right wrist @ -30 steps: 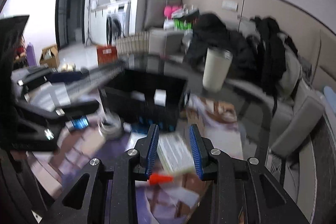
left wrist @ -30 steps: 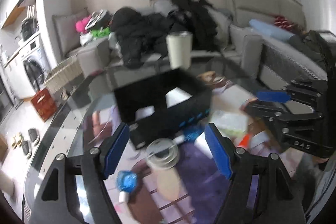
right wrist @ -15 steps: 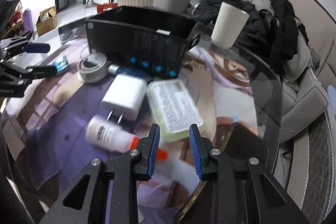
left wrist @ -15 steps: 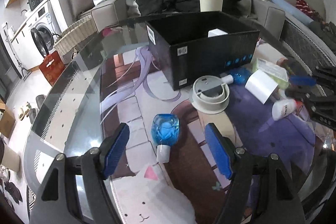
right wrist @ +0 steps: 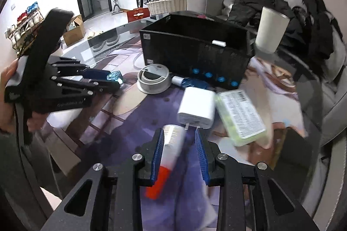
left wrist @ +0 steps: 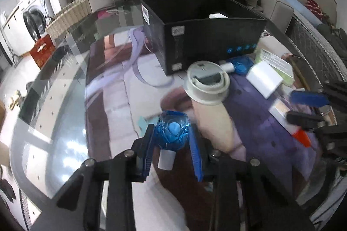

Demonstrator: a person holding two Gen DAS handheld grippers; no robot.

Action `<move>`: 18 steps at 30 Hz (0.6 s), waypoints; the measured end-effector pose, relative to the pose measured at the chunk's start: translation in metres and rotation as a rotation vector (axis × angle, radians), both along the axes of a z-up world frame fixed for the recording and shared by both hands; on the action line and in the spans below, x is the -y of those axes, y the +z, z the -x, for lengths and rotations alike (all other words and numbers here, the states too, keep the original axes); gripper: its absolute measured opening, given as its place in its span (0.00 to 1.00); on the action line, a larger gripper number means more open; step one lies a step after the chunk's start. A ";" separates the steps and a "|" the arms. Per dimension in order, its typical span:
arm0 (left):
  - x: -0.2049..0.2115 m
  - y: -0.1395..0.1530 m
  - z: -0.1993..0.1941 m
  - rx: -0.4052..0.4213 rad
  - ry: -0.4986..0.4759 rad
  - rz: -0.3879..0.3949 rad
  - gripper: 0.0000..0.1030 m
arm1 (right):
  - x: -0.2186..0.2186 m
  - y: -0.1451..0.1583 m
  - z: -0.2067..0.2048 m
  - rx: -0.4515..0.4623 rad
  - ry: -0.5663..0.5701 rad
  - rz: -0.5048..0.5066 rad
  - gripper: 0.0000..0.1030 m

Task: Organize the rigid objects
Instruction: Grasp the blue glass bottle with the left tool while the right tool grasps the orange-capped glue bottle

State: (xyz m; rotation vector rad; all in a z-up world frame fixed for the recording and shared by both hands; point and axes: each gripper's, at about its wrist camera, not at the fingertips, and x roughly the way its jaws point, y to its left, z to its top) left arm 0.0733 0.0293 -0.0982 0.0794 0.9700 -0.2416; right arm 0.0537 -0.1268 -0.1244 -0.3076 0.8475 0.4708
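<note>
Jaws on my left gripper (left wrist: pixel 172 144) are pinching a small blue bottle (left wrist: pixel 172 130) across its faceted body, white cap pointing back toward the camera, which I judge gives the pads the widest part to bear on. On my right gripper (right wrist: pixel 179 150) the jaws stand either side of a white bottle with a red cap (right wrist: pixel 171 148); the left pad looks to touch it, but with a gap showing at the right pad and the bottle blurred, I cannot tell whether it is truly clamped. Both bottles sit low over the glass surface (left wrist: pixel 54 118), and I cannot confirm that either is clear of it. A black box (right wrist: pixel 195 51), open at the top, stands behind the loose items, with something white already inside, so I take it as the collecting point. Lying in front of it are a round grey disc (right wrist: pixel 154 79), a second blue bottle (right wrist: pixel 190 82) against the box wall, a white charger (right wrist: pixel 197 109) and a green case (right wrist: pixel 240 116) just beside the charger. A cream cup (right wrist: pixel 271 30) stands past the box's far corner. I judge the sorting to be at an early stage, most pieces being outside the box.
</note>
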 end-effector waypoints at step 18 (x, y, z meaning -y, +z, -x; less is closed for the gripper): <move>0.020 0.001 0.018 -0.003 -0.050 -0.002 0.28 | -0.014 -0.022 0.009 -0.049 0.036 0.052 0.25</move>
